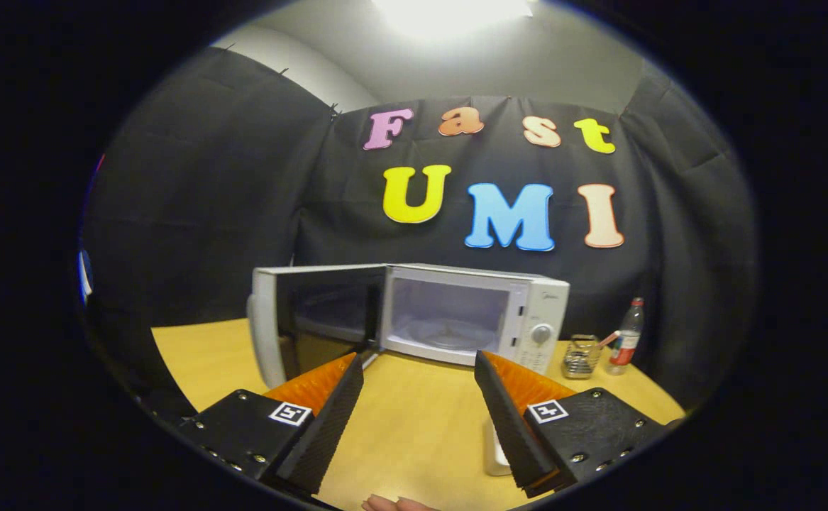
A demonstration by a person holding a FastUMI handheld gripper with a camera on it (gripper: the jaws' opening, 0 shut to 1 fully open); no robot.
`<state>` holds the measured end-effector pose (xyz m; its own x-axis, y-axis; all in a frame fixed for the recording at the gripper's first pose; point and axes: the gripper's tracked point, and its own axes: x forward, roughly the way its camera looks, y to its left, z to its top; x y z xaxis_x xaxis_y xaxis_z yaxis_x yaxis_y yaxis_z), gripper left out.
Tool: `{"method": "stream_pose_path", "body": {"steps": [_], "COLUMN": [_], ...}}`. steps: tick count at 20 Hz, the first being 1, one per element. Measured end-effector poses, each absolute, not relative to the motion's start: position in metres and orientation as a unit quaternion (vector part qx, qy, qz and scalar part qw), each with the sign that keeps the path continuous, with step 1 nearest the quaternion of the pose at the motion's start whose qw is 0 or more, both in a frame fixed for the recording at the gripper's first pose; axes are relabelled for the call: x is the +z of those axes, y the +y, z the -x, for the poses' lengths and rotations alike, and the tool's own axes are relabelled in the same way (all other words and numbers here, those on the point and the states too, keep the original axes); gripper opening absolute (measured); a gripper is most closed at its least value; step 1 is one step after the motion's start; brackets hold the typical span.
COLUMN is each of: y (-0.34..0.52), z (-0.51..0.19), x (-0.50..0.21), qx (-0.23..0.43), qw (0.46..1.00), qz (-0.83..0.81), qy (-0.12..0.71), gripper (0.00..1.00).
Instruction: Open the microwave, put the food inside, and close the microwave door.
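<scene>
The table (414, 419) spreads out under the fingers and carries everything. On it, beyond the fingers, stands the microwave (474, 312), its door (314, 319) swung wide open to the left so the cavity and the turntable (449, 332) show bare. So the opening step looks done, and the step in hand is, by my judgement, fetching the food.

The hand-held gripper (419, 380) is spread wide with nothing between its fingers; it hovers above the table, well short of the microwave.

Just beside the right finger, partly hidden by it, a pale upright thing (493, 454) stands on the table; I cannot tell what it is, though it may be the food or its container. No other food is plain to see. A fingertip or two of a person's hand (396, 504) lies on the table below the fingers.

To the right of the microwave sit a small glass jar (582, 356) and a bottle (626, 337).

The next move likely calls for turning to the food, closing both fingers on it, then carrying it level into the cavity.
</scene>
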<state>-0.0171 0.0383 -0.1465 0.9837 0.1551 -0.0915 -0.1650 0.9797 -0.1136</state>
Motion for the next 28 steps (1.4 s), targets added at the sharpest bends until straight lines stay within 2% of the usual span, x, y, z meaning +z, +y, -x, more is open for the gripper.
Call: {"method": "stream_pose_path", "body": {"steps": [2,6,16,17,19,21,22,24,26,27,28], "y": [-0.02,-0.093,-0.099,-0.097,-0.087,-0.07,-0.069,-0.069,-0.063,-0.067,-0.069], "z": [0.009,-0.019,-0.069,-0.069,-0.074,-0.07,-0.074,-0.074,-0.074,-0.071,-0.072], "x": [-0.161,-0.195,-0.254,-0.257,-0.264,-0.267,-0.266,-0.264,-0.256,-0.252,-0.244], "qx": [0.039,-0.003,0.061,0.07,0.089,0.128,0.132,0.141,0.148,0.136,0.128], "qw": [0.996,0.994,0.977,0.974,0.967,0.954,0.955,0.944,0.941,0.942,0.948], "qz": [0.055,0.001,-0.094,-0.105,-0.134,-0.17,-0.173,-0.219,-0.233,-0.24,-0.226], "qy": [0.057,0.107,0.182,0.186,0.197,0.209,0.203,0.203,0.193,0.194,0.184], "gripper": [0.95,0.95,0.96,0.93,0.7,0.62,0.62,0.25,0.25,0.09,0.08]}}
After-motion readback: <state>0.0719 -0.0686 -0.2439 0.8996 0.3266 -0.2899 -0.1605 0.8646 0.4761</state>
